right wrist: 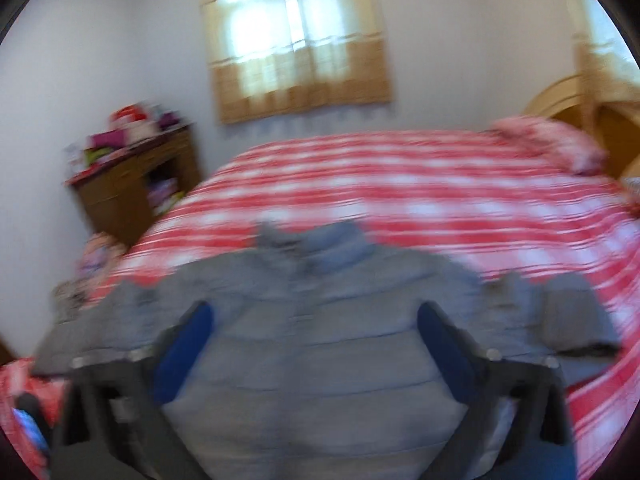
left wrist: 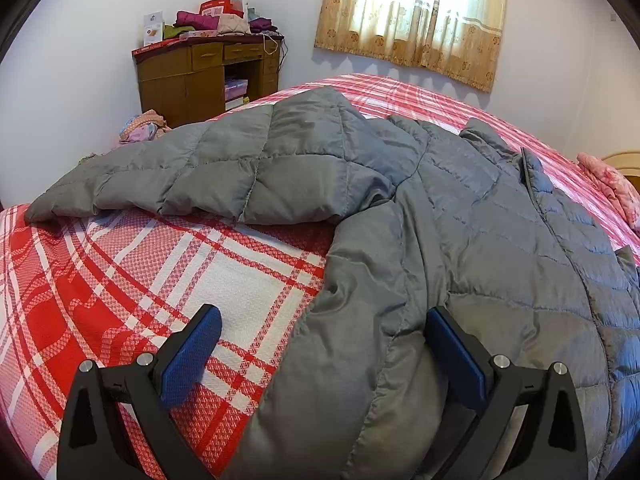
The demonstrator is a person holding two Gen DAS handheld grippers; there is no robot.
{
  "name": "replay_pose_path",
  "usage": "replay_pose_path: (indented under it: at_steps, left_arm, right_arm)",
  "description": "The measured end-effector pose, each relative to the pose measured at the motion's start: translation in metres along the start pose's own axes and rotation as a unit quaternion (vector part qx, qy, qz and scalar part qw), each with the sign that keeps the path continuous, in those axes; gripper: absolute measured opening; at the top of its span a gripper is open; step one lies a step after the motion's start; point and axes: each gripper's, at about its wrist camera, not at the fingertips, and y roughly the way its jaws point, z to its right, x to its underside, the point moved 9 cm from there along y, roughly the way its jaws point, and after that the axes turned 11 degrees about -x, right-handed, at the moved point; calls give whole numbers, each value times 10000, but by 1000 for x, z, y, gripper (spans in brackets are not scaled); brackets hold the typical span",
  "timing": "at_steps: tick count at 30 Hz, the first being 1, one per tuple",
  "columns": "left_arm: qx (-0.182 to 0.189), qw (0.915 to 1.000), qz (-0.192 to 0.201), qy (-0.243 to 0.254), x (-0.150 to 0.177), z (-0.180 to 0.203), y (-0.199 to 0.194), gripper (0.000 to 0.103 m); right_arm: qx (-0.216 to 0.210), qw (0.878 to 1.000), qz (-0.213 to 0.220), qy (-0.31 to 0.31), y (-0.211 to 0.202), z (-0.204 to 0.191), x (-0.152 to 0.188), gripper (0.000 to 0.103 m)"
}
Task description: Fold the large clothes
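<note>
A grey quilted puffer jacket [left wrist: 460, 208] lies spread on a bed with a red and white plaid cover [left wrist: 132, 280]. One sleeve stretches out to the left in the left wrist view. My left gripper [left wrist: 324, 320] is open, its blue pads wide apart over the jacket's near hem edge, with cloth lying between them but not pinched. The right wrist view is blurred by motion. There my right gripper [right wrist: 314, 316] stands open above the jacket [right wrist: 320, 344], whose collar points toward the far side of the bed, and nothing is gripped between its pads.
A brown wooden desk [left wrist: 200, 76] piled with folded clothes and boxes stands in the far left corner. A curtained window [left wrist: 416, 16] is on the back wall. A pink pillow [right wrist: 548, 144] and a wooden headboard [right wrist: 568, 96] are at the right.
</note>
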Motion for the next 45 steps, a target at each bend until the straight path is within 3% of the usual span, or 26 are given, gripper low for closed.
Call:
replay_pose_path:
  at_steps: [5,6,8,11,13,14,17,21,24,27,33,39,44,45]
  left_arm:
    - [-16,10000,4,14,0,-2,0,102]
    - [-21,10000,-1,17,0,-1,0,102]
    - [-53,10000,-6,42,0,-1,0,102]
    - [-102,9999,-19,79,-1,0,1,102]
    - [-136,9998,-23,104,-1,2,2,102]
    - [-153,9998,-26,115,-2,4,3,102]
    - [-178,9998,-27,130,-3,6,5,102]
    - [-174,9998,-24,125,-3,7,5,102]
    - [-174,9998,-24,125,-3,7,5,102]
    - [-172,9998,-23,122,-3,7,5,102]
    - [-167,9998,-22,118,-3,7,5,102]
    - [-145,9998,-10,97,-4,10,5,102]
    - [-99,9999,18,59,-3,9,4,102]
    - [-83,10000,25,48,-3,8,4,102]
  right_arm:
    - [917,9919,-828,-306,4,108,31,103]
    - [1273,9869,-956,-251,5,140,40,103]
    - [1580,9823,-1008,16,0,175,46,103]
    - [1695,9731,-1405,685,8,222,68,101]
    - [1551,9647,-1837,1073,19,242,95,70]
    - [1384,9634,-1917,1266,20,247,103,33]
    - [1137,9677,-1626,1556,4,252,100,11]
    - [693,9762,-989,1799,-26,241,63,9]
    - [284,9858,-525,1567,-49,201,15,9]
    - [-308,9909,-239,1285,-63,137,-31,9]
    - [-1656,9822,-83,881,-50,-15,-75,9]
    - [-2314,9700,-657,355,27,-149,-37,9]
    - [-2500,9597,-1283,92,96,-205,29,10]
    - [-2492,9575,-1451,-15,111,-214,45,15]
